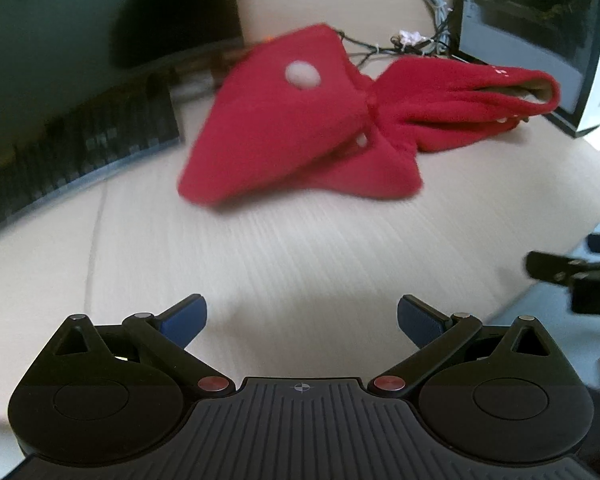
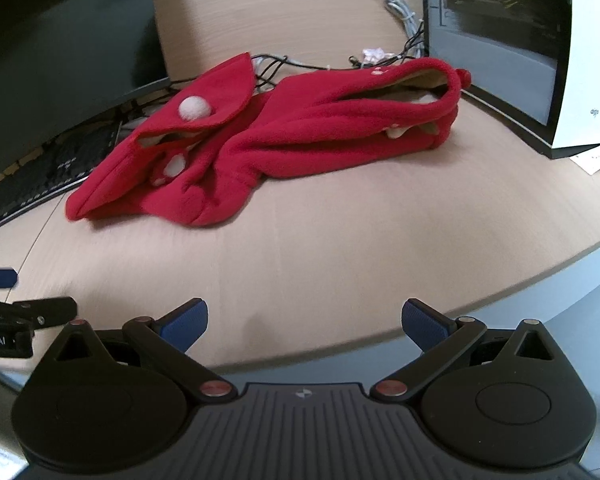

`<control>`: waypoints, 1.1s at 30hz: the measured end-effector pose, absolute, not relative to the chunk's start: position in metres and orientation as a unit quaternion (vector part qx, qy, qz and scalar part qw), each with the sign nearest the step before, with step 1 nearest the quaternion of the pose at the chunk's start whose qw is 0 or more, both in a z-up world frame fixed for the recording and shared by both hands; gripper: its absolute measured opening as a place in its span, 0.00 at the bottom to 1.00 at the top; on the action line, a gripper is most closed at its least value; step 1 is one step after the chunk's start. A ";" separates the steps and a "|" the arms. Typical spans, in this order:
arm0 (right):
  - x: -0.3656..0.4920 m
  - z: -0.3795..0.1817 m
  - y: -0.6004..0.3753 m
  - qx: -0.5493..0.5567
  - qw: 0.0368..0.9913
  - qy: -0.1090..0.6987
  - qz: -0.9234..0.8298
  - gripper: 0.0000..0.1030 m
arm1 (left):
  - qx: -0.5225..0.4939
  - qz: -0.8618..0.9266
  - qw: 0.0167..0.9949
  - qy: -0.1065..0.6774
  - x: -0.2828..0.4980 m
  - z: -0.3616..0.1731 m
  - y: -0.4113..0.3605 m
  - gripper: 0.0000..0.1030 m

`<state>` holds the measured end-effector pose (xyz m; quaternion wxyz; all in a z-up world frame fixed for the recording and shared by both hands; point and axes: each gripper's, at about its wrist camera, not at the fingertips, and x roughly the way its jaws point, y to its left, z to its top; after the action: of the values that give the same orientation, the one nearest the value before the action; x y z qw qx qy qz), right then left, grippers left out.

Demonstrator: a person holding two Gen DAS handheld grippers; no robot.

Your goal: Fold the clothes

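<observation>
- Left claw [image 1: 302, 320]: fingers spread wide, blue pads [image 1: 184, 320] well apart, nothing between them. Hovers over bare table near the front edge.
- Right claw [image 2: 304, 322]: also wide open and empty, blue pads [image 2: 424, 326] far apart, sitting over the near rim of the table.
- Each claw shows in the other's view: right one pokes in at the right edge of the left wrist view, left one at the left edge of the right wrist view. Side by side, apart.
- Red fleece garment [image 2: 260, 140] lies crumpled on the light wooden table [image 2: 320, 248], middle to far, well clear of both claws. Neither claw touches it.
- Garment is bunched, not flat: a flap folded over on the left with a white pompom [image 2: 195, 108] on it, more white spots under the flap; on the right end an opening shows a tan lining.
- Left wrist view is motion-blurred; garment [image 1: 300, 128] detail soft there.
- Black keyboard [image 2: 48, 176] left of the garment, just beside its left corner, under a dark monitor [image 2: 60, 32].
- PC case [image 2: 500, 40] with a glass side at far right, just beside the garment's right end.
- Tangle of cables [image 2: 400, 12] behind the garment, far side.
</observation>
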<state>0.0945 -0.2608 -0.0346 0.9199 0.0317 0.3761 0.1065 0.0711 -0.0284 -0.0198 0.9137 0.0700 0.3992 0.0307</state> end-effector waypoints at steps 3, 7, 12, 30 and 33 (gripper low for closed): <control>0.110 -0.028 -0.265 0.035 0.925 0.363 0.105 1.00 | 0.136 0.047 0.918 0.370 0.094 -0.017 -0.028 1.00; 0.135 -0.017 -0.268 0.034 0.934 0.340 0.106 1.00 | 0.233 0.039 0.911 0.339 0.131 -0.021 -0.038 1.00; 0.165 -0.007 -0.271 0.035 0.940 0.320 0.112 1.00 | 0.305 0.040 0.900 0.309 0.169 -0.028 -0.052 1.00; 0.267 0.001 -0.281 0.018 0.945 0.302 0.127 1.00 | 0.146 0.084 0.925 0.341 0.217 -0.024 -0.021 1.00; 0.274 0.002 -0.276 0.005 0.946 0.296 0.133 1.00 | 0.145 0.186 0.932 0.277 0.215 -0.002 -0.001 1.00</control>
<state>0.2740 -0.2764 0.0023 0.9457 0.0049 0.2964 0.1331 0.2150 -0.0014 -0.0019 0.9315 0.1447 0.2771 0.1857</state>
